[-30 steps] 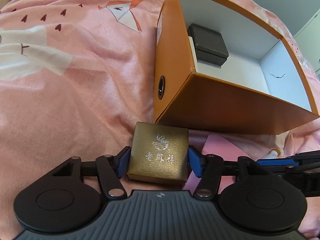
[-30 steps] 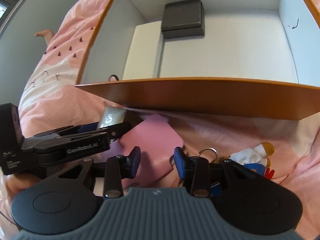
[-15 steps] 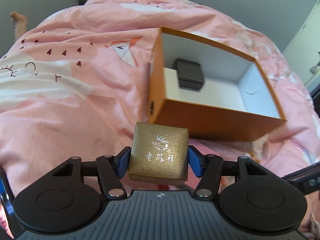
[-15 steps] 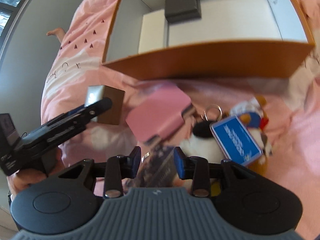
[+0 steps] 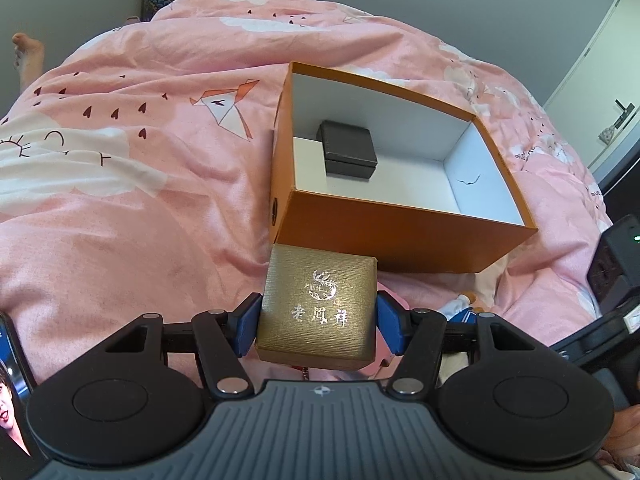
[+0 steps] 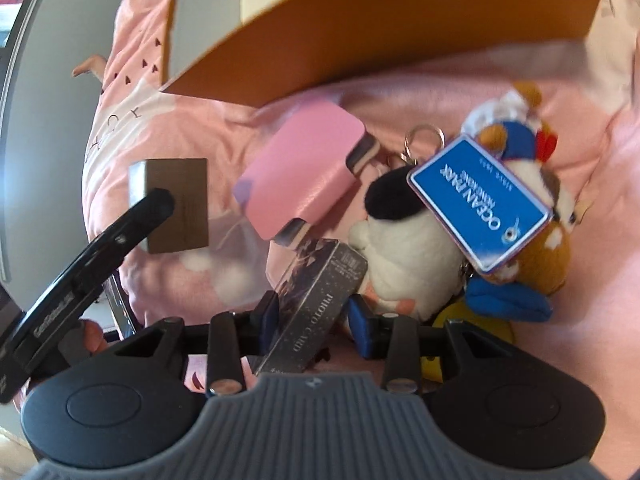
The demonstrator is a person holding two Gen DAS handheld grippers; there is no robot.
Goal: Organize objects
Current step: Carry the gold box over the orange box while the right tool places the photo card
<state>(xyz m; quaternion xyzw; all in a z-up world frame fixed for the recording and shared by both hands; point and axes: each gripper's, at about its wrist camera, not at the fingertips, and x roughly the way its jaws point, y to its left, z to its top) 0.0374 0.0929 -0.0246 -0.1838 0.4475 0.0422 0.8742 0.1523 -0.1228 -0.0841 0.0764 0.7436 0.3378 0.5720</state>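
Note:
My left gripper (image 5: 318,322) is shut on a gold jewellery box (image 5: 318,308) and holds it above the bed, in front of the orange storage box (image 5: 400,236). A dark grey small box (image 5: 348,152) lies inside the orange box. In the right wrist view the gold box (image 6: 176,204) hangs at the left. My right gripper (image 6: 314,320) is open, its fingers on either side of a dark photo card box (image 6: 316,304) that lies on the bedding; the jaws stand apart from it.
A pink case (image 6: 300,168), a white plush toy (image 6: 404,248), a blue Ocean Park tag (image 6: 480,200) and a brown plush keychain (image 6: 540,220) lie on the pink duvet (image 5: 140,200). The orange box's wall (image 6: 380,40) stands behind them.
My left gripper has lifted the gold box up and back from the bed. My right gripper has pulled back and lowered around the photo card box.

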